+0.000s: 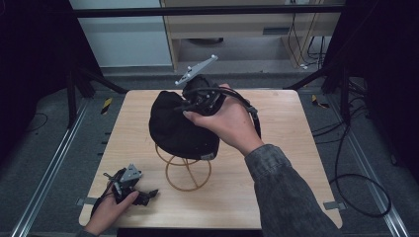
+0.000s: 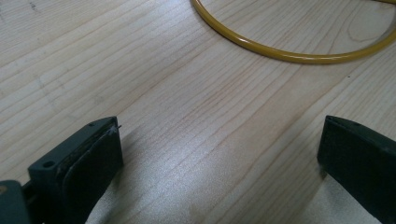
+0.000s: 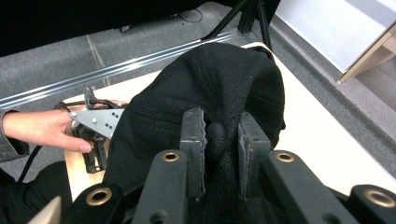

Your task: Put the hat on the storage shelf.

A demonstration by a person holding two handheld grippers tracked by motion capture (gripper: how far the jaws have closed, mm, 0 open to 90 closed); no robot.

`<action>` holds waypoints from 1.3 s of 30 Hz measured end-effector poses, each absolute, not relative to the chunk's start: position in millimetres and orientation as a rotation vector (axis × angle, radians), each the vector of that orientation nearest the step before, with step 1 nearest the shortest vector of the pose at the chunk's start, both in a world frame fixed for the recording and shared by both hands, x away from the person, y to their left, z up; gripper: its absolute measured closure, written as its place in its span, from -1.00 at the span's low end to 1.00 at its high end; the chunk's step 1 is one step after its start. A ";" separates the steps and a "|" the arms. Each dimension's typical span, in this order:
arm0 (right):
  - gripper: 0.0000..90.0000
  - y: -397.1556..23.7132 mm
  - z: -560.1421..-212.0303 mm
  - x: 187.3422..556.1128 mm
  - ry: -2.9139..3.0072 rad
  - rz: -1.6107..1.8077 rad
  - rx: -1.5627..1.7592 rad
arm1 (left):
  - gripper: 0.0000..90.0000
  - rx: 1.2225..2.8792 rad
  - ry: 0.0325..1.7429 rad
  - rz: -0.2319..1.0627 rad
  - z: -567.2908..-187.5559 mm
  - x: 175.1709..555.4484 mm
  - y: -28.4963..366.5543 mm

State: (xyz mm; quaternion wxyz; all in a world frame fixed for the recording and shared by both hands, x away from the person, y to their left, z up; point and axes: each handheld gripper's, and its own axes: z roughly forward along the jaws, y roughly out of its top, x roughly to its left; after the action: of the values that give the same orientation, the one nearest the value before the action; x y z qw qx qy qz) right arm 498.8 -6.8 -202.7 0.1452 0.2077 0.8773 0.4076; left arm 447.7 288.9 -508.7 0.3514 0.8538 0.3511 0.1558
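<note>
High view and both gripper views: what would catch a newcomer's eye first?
The black cap at the table's middle, sitting on a yellow wire stand, stands out first. The right tongs are shut on the button at its crown. At the table's near left corner, the left tongs rest open on the wooden table.

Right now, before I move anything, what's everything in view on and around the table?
cap: one, black, over the wire stand at table centre, top button pinched by the right gripper
wire stand: one, yellow, ring base on the table under the cap
table: one, light wood
cables: several, black, on the floor at right
left gripper: one, black fingers apart over bare wood, near table's front left corner
right gripper: one, black, fingers shut on the cap's top
</note>
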 end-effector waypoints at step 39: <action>0.50 16.8 -224.8 513.9 2.609 1.078 0.628 | -1.00 2.210 0.908 0.403 -508.7 447.7 288.9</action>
State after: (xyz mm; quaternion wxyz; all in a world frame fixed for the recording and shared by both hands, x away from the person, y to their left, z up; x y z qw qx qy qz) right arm 513.9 16.8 -224.8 0.1243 0.2153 0.8952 0.3699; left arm 447.7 288.9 -508.7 0.3516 0.8539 0.3508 0.1557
